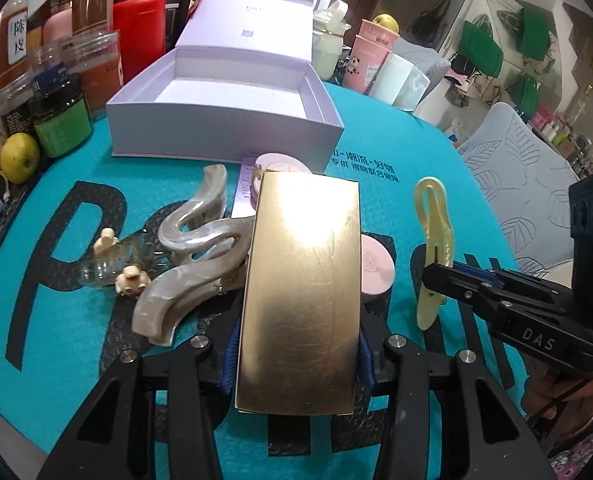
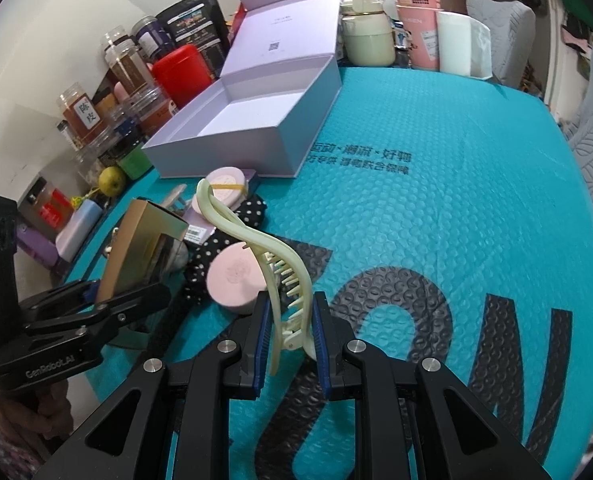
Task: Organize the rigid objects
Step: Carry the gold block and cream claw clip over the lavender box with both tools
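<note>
The scene holds two hair claw clips, one pearly grey [image 1: 184, 256] and one pale yellow-green [image 2: 272, 264]; one gold rectangular box [image 1: 300, 292]; two round pink compacts [image 2: 232, 280] [image 2: 226, 190]; one open lavender gift box [image 1: 224, 120]; two small cream figurines [image 1: 130, 280] [image 1: 106, 240]; and two yellow-green fruits [image 1: 18, 156] [image 1: 386, 22].

A white wall [image 2: 48, 32] stands behind the table; pale blue leaf-patterned cushioned chairs [image 1: 524, 152] sit beside it.
</note>
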Available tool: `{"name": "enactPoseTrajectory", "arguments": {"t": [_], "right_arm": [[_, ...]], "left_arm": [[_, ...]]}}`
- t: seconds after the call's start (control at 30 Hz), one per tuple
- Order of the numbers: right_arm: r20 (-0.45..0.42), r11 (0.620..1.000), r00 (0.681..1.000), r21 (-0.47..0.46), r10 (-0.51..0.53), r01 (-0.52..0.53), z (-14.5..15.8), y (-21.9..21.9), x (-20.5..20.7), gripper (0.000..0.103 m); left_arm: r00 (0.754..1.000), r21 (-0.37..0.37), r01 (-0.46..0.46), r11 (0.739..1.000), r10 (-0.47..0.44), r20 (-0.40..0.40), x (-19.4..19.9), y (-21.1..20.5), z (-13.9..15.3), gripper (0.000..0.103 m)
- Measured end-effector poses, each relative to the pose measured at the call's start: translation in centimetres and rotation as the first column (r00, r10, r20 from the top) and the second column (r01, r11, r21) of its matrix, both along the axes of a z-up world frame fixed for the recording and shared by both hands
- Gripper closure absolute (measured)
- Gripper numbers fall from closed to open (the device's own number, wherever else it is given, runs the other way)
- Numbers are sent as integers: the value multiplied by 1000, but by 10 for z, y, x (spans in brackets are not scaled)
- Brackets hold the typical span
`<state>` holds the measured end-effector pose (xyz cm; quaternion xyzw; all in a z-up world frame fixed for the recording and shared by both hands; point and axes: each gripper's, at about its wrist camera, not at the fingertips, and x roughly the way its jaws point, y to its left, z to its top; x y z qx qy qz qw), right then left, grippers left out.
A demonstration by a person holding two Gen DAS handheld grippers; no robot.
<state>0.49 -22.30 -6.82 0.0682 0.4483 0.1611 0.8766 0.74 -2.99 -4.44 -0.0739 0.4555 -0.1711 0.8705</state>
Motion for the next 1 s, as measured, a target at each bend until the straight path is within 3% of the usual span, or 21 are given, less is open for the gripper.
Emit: {"name": "enactPoseTrajectory", "arguments": {"t": [0.5, 0.7, 1.0], "right_arm": [[66, 997, 995, 5, 74, -75, 26, 14, 2, 83], [106, 990, 984, -14, 143, -142, 43, 21, 12, 83], [112, 982, 975, 3, 190, -191, 59, 21, 38, 83]], "left_arm": [[997, -7, -19, 1000, 19, 73, -1, 11, 30, 58], [995, -35, -18, 999, 21, 93, 9, 11, 43, 58], [990, -15, -14, 1000, 16, 139, 33, 6, 60, 58]]}}
